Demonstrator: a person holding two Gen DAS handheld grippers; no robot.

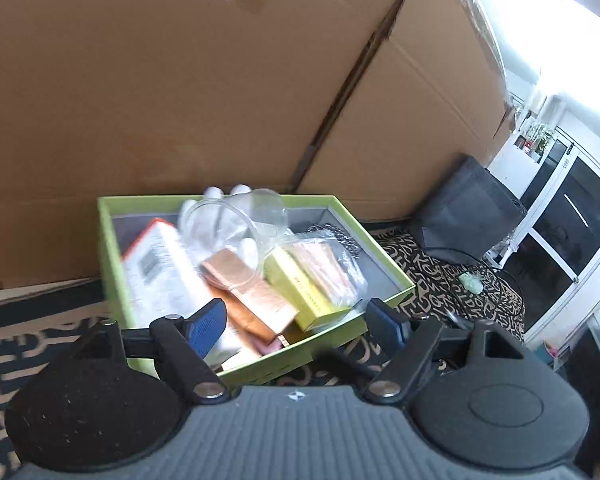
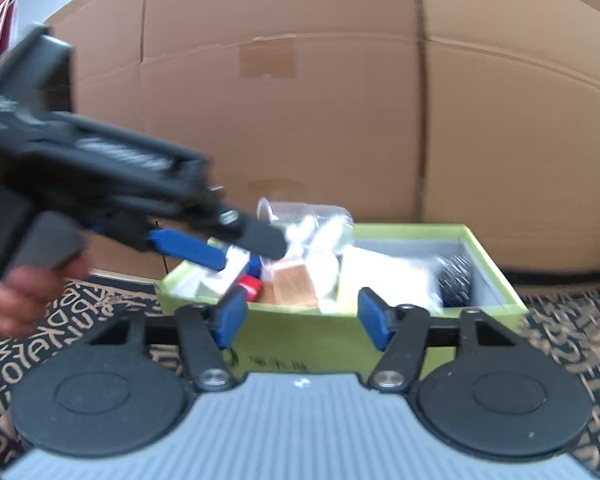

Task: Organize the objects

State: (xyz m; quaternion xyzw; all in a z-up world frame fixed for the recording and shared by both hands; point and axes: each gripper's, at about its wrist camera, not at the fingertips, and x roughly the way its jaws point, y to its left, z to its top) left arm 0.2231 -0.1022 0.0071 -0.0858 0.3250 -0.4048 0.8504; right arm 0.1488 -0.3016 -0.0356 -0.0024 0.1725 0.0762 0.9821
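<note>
While the left gripper [image 1: 296, 320] stands with its jaws wide and nothing between them, the clear plastic cup [image 1: 236, 228] lies tipped on its side on top of the pile in the green box [image 1: 400, 292], at about twelve o'clock from the fingertips. The right gripper [image 2: 300, 316] is half spread and empty, hovering just short of the box's near wall [image 2: 340, 340]. Judging by this, the cup has just been dropped in. To finish well, draw the left tool straight back toward six o'clock without clipping the rim, since the light cup sits loosely above the yellow carton [image 1: 308, 292] and could roll out.
</note>
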